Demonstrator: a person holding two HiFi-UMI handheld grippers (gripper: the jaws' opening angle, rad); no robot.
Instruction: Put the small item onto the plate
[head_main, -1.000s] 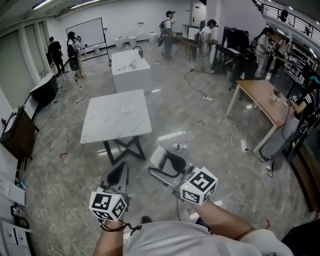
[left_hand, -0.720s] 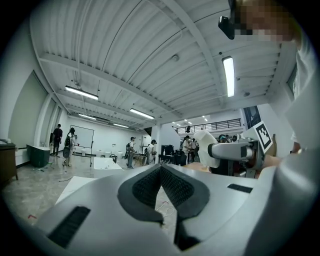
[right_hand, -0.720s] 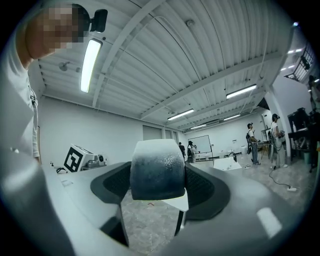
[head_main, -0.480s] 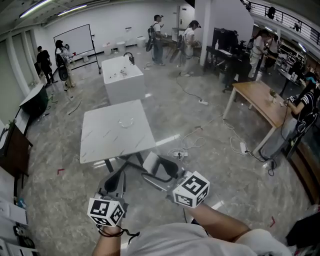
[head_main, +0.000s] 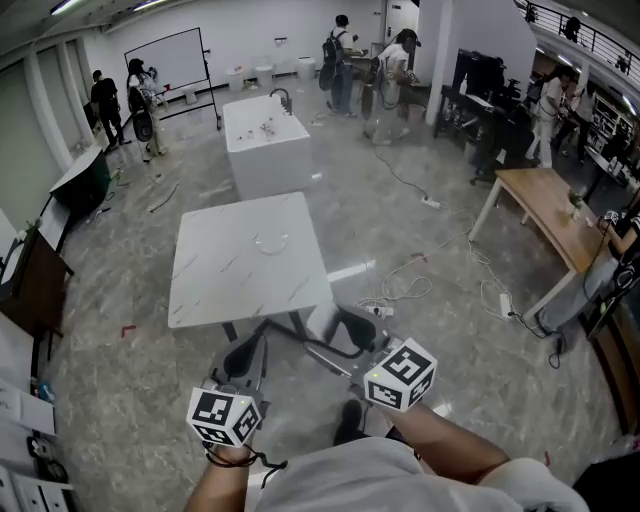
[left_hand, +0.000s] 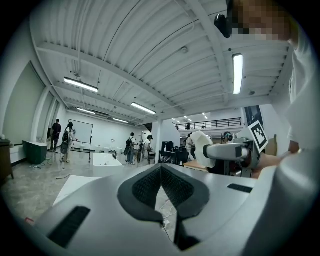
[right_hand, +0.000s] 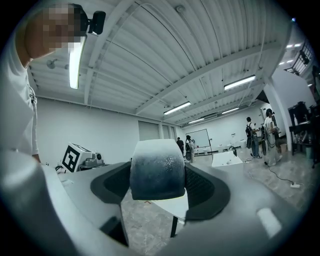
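A clear glass plate (head_main: 272, 243) lies on the white marble table (head_main: 225, 285) ahead of me. My right gripper (head_main: 335, 328) is held low in front of my body, short of the table's near edge, shut on a small rounded white-and-grey item (head_main: 320, 322). In the right gripper view that item (right_hand: 157, 170) fills the gap between the jaws, with the table top (right_hand: 167, 206) behind it. My left gripper (head_main: 243, 352) hangs beside the right one; in the left gripper view (left_hand: 161, 172) its pads meet with nothing between them.
A white island counter with a tap (head_main: 265, 140) stands beyond the table. A wooden table (head_main: 545, 210) is at the right, and cables (head_main: 400, 290) trail over the floor. A dark cabinet (head_main: 35, 270) lines the left wall. Several people stand at the back.
The table now lies closer to both grippers than a second ago, as I have walked toward it. Both grippers keep their pose, and the item stays held.
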